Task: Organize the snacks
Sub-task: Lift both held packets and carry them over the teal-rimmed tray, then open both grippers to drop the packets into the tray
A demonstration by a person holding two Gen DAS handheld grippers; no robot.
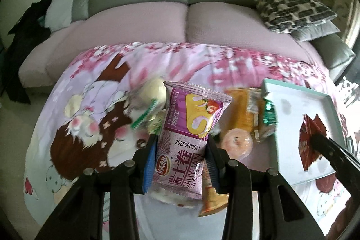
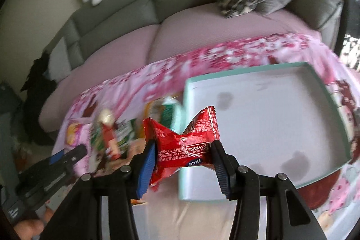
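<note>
Snacks: purple foil Swiss-roll packet (image 1: 186, 141) pinched in my left gripper (image 1: 180, 159); crumpled red wrapper (image 2: 186, 145) in my right gripper (image 2: 183, 163), lower centre, may slip before the shallow teal cardboard tray (image 2: 324, 78).

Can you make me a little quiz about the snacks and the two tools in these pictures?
1. True or false: the left tool grips a purple Swiss roll packet.
2. What colour is the snack packet held in the right tool?
A. green
B. red
C. blue
3. Fill in: the teal tray lies on a pink ______ cloth.

Key:
1. True; the pads press on both sides of the packet.
2. B; it is a crinkled red wrapper pinched at its middle.
3. Flowery; a pink cloth printed with blossoms and a cartoon girl.
</note>
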